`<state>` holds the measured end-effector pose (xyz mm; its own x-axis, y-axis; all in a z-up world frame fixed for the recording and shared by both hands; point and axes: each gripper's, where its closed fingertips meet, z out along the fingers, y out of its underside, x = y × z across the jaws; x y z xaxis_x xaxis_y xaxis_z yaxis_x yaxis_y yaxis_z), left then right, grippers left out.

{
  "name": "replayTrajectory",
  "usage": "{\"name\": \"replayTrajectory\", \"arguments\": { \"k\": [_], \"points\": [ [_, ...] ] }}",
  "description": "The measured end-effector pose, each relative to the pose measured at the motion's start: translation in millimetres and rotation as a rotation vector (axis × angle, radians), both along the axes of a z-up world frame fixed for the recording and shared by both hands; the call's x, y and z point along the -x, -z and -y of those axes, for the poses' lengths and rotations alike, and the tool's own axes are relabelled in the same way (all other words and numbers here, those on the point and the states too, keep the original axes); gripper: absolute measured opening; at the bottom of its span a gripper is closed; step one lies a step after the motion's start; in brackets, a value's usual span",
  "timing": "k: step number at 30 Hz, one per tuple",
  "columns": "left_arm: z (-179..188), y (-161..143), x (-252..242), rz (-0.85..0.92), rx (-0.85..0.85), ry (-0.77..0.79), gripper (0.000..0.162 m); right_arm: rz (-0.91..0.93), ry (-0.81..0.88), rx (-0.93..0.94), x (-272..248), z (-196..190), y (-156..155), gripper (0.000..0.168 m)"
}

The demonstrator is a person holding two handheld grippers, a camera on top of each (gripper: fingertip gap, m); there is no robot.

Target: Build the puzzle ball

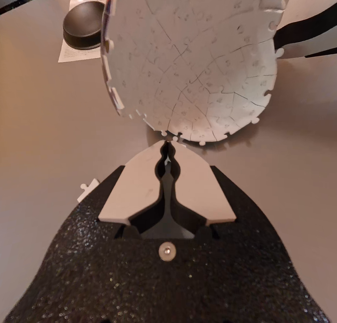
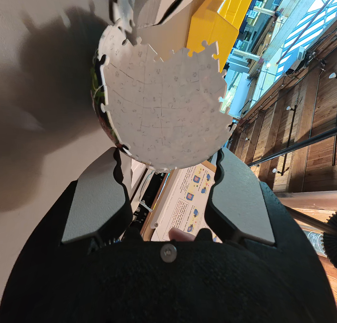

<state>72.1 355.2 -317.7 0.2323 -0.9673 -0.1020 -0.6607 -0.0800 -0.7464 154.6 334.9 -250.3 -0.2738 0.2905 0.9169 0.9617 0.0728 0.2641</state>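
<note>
The half-built puzzle ball is an open white shell with a knobbed rim, tilted just above the grey table. My right gripper is spread wide, with both fingertips against the shell, and holds it from its outer, printed side. This gripper also shows in the left wrist view at the top right. My left gripper is shut on a thin white puzzle piece, whose knob pokes past the tips at the shell's lower rim. The right wrist view shows that piece at the rim.
A black round stand sits on a paper sheet at the back left. A loose white piece lies on the table beside my left gripper. A yellow bin and an instruction sheet lie beyond the table. About 11 cm separates my left fingertips from my right.
</note>
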Motion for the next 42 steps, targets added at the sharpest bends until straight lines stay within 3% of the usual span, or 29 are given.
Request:
{"name": "replayTrajectory", "arguments": {
  "k": [3,6,10,13,15,17,23,27,32,36,38,42],
  "points": [
    [0.1,4.9,1.8,-0.044,-0.004,0.01,0.0,0.008,0.0,0.001,0.4,-0.6,-0.5,0.101],
    [-10.8,-15.5,2.3,0.05,-0.094,-0.055,0.001,0.006,0.004,0.001,0.3,-1.7,-0.4,0.101],
    [-32.7,-66.9,4.5,0.303,-0.181,-0.159,0.026,0.014,0.002,0.001,1.2,-1.2,-0.5,0.101],
    [-30.1,-59.2,-0.1,0.22,-0.114,-0.077,0.051,0.024,0.002,0.002,1.7,-1.4,-1.2,0.1],
    [-29.3,-53.6,-2.9,0.151,-0.116,-0.041,0.059,0.026,0.006,0.005,1.9,-1.9,-1.5,0.1],
    [-35.1,-53.1,-7.2,0.118,-0.176,-0.033,0.052,0.022,0.006,0.006,2.7,-2.5,-1.3,0.1],
    [-53.5,-52.2,-17.8,0.147,-0.206,-0.077,0.004,0.005,0.014,0.015,2.9,-3.6,-1.1,0.098],
    [-58.6,-47.2,-14.5,0.186,-0.209,-0.112,0.003,-0.129,0.032,0.021,-1.2,-0.6,-4.4,0.101],
    [-58.8,-46.2,-12.4,0.288,-0.182,-0.118,0.003,-0.67,0.024,0.184,2.3,2.9,11.2,0.119],
    [-57.2,-48.9,-13.0,0.303,-0.202,-0.103,0.003,-0.885,-0.019,0.335,17.0,-4.5,25.2,0.12],
    [-57.9,-48.2,-12.6,0.297,-0.204,-0.101,0.003,-0.91,-0.069,0.416,28.8,-4.9,28.9,0.12],
    [-58.1,-46.6,-12.5,0.29,-0.191,-0.087,0.003,-0.754,-0.079,0.377,24.8,-17.3,33.5,0.124]
  ]
}}
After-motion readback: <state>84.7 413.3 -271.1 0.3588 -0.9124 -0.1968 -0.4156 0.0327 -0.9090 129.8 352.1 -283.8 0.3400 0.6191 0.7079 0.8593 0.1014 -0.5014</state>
